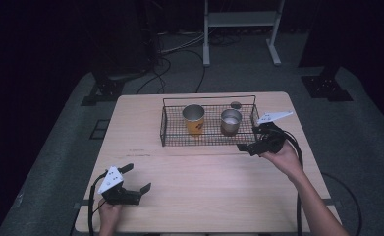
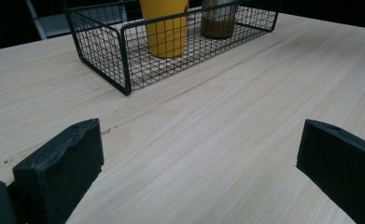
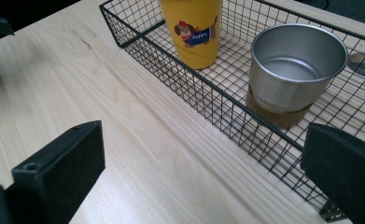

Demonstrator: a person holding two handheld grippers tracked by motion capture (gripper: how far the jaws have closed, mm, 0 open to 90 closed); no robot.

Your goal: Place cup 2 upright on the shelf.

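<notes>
A black wire basket (image 1: 166, 129) stands on the far middle of the wooden table (image 1: 209, 187). Inside it are a yellow cup (image 1: 193, 119) with a cartoon dog on it and, to its right, a metal cup (image 1: 231, 121) on a brown base. My right gripper (image 1: 249, 138) is open just off the basket's front right corner. In the right gripper view the jaws (image 3: 203, 172) spread wide before the basket (image 3: 208, 86), the metal cup (image 3: 294, 65) and the yellow cup (image 3: 194, 28). My left gripper (image 1: 138, 177) is open and empty near the front left; its view (image 2: 199, 163) looks over bare wood toward the basket (image 2: 124, 60).
A small round disc (image 1: 235, 104) lies in the tabletop behind the basket. Cables (image 1: 179, 49) trail over the grey floor beyond the table, near a white metal frame (image 1: 241, 29) and dark stands (image 1: 327, 83). Bare wood spans the front half of the table.
</notes>
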